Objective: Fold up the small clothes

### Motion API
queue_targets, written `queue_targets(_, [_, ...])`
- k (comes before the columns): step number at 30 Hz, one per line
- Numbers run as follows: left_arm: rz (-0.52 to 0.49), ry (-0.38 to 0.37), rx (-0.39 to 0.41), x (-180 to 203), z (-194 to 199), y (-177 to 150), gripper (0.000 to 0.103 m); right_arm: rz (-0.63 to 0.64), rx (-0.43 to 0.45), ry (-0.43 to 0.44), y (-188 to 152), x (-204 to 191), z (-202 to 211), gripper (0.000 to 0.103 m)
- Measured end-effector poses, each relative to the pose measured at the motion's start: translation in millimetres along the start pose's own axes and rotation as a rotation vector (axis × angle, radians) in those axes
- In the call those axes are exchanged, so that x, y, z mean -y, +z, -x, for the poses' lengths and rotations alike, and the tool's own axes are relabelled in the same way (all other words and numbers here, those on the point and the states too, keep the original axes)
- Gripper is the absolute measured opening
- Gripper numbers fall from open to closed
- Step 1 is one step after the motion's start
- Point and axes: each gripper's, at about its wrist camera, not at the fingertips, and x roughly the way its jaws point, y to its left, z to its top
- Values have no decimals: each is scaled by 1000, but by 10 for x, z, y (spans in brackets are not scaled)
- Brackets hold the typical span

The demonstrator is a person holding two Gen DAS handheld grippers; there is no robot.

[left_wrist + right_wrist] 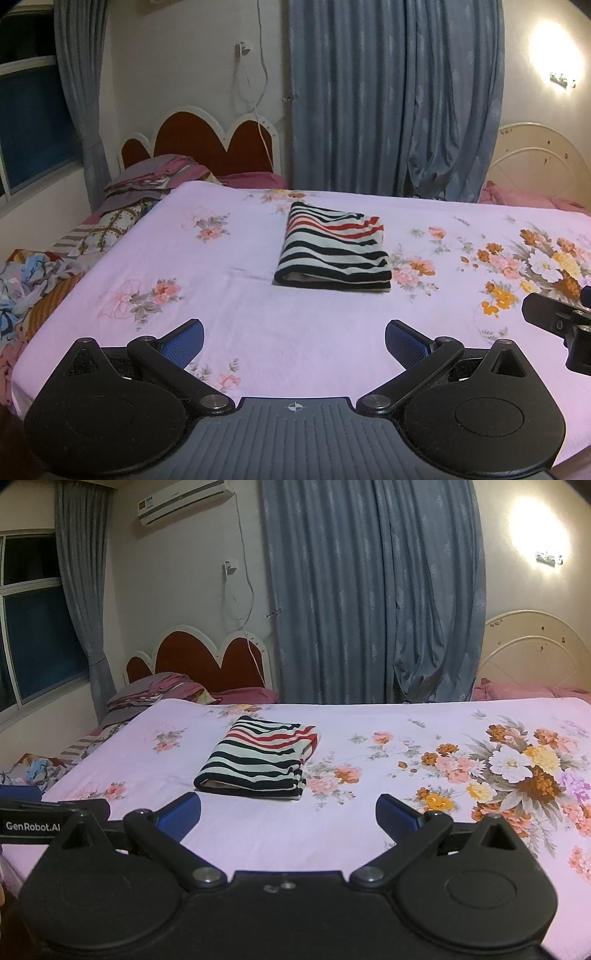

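1. On the bed (pixel 258 314), upon a pink floral sheet (pixel 369 812), lies the striped garment (pixel 332 251), folded into a neat rectangle with black, white and red bands; it sits flat near the middle of the bed, ahead of both grippers and touching neither.
2. Left gripper (pixel 294 341) hangs released above the near part of the sheet, its blue-padded fingers (pixel 184 341) spread wide and nothing between them.
3. Right gripper (pixel 288 818) is likewise spread wide and grasps nothing; the garment lies ahead and a little to its left.
4. Only the right view shows the air conditioner (pixel 181 500) high on the wall, and the left gripper's lettered side at its left edge.
5. Only the left view shows part of the right gripper at its right edge, and more of the crumpled cloth pile (pixel 33 288) at the bed's left side.
6. Both views show the scalloped red headboard (pixel 207 144), stacked bedding (pixel 147 177) in front of it, blue curtains (pixel 395 99), a window (pixel 33 627), a hanging cable (pixel 255 81) and a wall lamp (pixel 535 520).
7. Nothing lies on the sheet between the grippers and the garment.
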Motion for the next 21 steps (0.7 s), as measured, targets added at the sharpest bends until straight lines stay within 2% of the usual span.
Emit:
queue_targets(17, [7, -8, -27, 3, -152, -20, 103, -3, -17, 5, -22, -6, -101, 101])
queue_targets(21, [20, -52, -7, -41, -227, -24, 103, -3, -30, 0, -30, -16, -173, 101])
